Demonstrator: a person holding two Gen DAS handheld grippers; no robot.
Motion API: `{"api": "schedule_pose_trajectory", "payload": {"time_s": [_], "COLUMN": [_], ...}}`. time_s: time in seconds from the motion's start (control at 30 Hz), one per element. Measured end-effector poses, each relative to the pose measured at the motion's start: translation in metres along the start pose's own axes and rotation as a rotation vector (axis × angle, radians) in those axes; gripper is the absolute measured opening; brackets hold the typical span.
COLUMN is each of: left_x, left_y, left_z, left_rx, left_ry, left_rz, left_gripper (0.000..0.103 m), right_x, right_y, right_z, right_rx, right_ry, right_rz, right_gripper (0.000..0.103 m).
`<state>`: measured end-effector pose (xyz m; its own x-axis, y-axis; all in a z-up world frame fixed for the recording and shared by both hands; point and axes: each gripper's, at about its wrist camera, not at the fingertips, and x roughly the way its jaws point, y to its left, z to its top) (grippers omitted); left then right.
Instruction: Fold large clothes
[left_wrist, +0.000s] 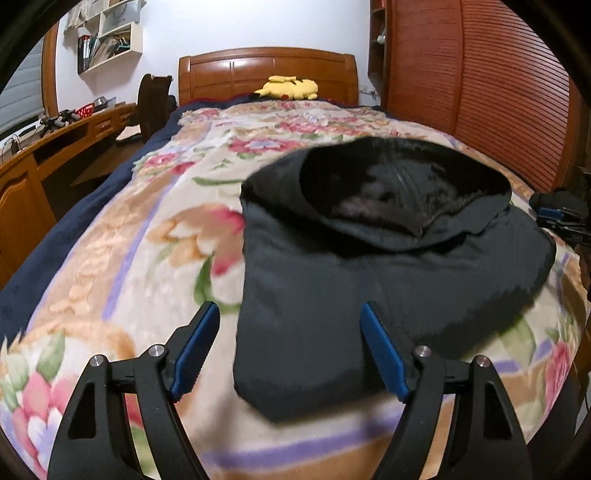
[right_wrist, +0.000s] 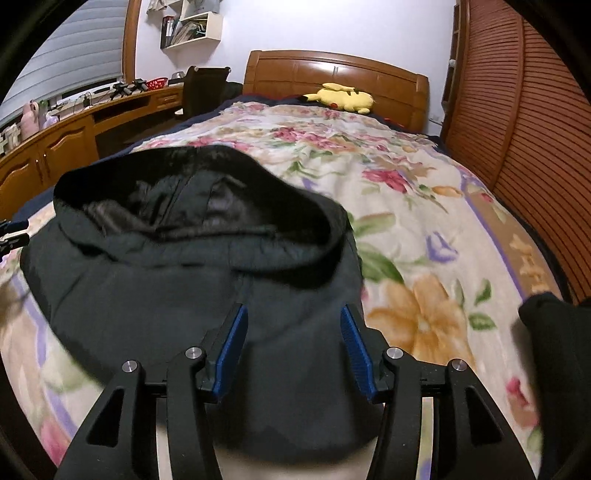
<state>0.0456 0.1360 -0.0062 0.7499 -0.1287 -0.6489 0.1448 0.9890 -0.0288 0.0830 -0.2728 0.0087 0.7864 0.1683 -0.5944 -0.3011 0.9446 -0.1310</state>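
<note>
Jacket (left_wrist: 369, 280) lies folded on the bed (left_wrist: 147, 229); we hold left gripper (left_wrist: 288, 314) and right gripper (right_wrist: 293, 314) apart, gripping nothing.

A bedroom in a home. Bed (left_wrist: 110, 229) with floral blanket (right_wrist: 406, 206) and wooden headboard (left_wrist: 266, 74), a yellow plush toy (left_wrist: 290, 88) lying at its head. Along one side, a long wooden desk (right_wrist: 74, 136) with a chair (right_wrist: 203, 88), cluttered white wall shelves (left_wrist: 110, 40) above. On the other side, a slatted wooden wardrobe (right_wrist: 535, 147). Window blind (right_wrist: 81, 62) past the desk. Dark hooded coat (right_wrist: 184, 277) laid on the bed.
</note>
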Motion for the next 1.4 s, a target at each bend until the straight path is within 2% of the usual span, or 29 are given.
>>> {"api": "schedule_pose_trajectory", "payload": {"time_s": [0.13, 0.37, 0.63, 0.87, 0.97, 1.07, 1.13, 1.17, 1.2, 1.23, 1.27, 1.3, 1.33, 1.4], "left_x": [0.006, 0.015, 0.014, 0.011, 0.01, 0.009, 0.008, 0.008, 0.007, 0.007, 0.007, 0.007, 0.006, 0.001], "left_y": [0.001, 0.003, 0.012, 0.011, 0.011, 0.01, 0.006, 0.005, 0.004, 0.005, 0.005, 0.005, 0.003, -0.002], "left_z": [-0.011, -0.019, -0.029, -0.031, -0.031, -0.031, -0.031, -0.03, -0.029, -0.029, -0.028, -0.027, -0.027, -0.026], "left_rx": [-0.014, -0.031, -0.1, -0.098, -0.096, -0.092, -0.079, -0.072, -0.072, -0.074, -0.076, -0.077, -0.072, -0.051], "left_ry": [0.001, 0.009, -0.021, -0.039, -0.038, -0.036, -0.035, -0.034, -0.033, -0.03, -0.026, -0.022, -0.02, -0.029], "left_rz": [-0.001, -0.007, -0.005, 0.005, 0.003, -0.046, -0.051, -0.05, -0.048, -0.047, -0.052, -0.06, -0.059, -0.041], "left_gripper": [0.079, 0.08, 0.08, 0.08, 0.08, 0.059, 0.049, 0.04, 0.028, 0.02, 0.014, 0.01, 0.009, 0.006], "right_x": [-0.009, -0.008, -0.006, 0.005, 0.009, 0.015, 0.019, 0.021, 0.022, 0.024, 0.024, 0.024, 0.023, 0.019], "right_y": [-0.003, -0.008, 0.002, 0.003, 0.001, -0.005, -0.01, -0.013, -0.015, -0.017, -0.018, -0.019, -0.018, -0.013], "right_z": [-0.013, -0.026, -0.029, -0.034, -0.038, -0.04, -0.04, -0.04, -0.04, -0.04, -0.04, -0.04, -0.039, -0.036], "right_rx": [0.026, 0.074, 0.084, 0.071, 0.105, 0.153, 0.187, 0.203, 0.219, 0.231, 0.239, 0.242, 0.235, 0.189], "right_ry": [0.018, 0.044, 0.056, 0.076, 0.077, 0.1, 0.124, 0.133, 0.141, 0.145, 0.146, 0.145, 0.142, 0.129], "right_rz": [0.009, 0.011, -0.019, -0.069, -0.061, -0.02, 0.019, 0.039, 0.063, 0.097, 0.14, 0.169, 0.185, 0.178], "right_gripper": [0.055, 0.063, 0.064, 0.079, 0.08, 0.08, 0.08, 0.079, 0.07, 0.064, 0.054, 0.045, 0.041, 0.024]}}
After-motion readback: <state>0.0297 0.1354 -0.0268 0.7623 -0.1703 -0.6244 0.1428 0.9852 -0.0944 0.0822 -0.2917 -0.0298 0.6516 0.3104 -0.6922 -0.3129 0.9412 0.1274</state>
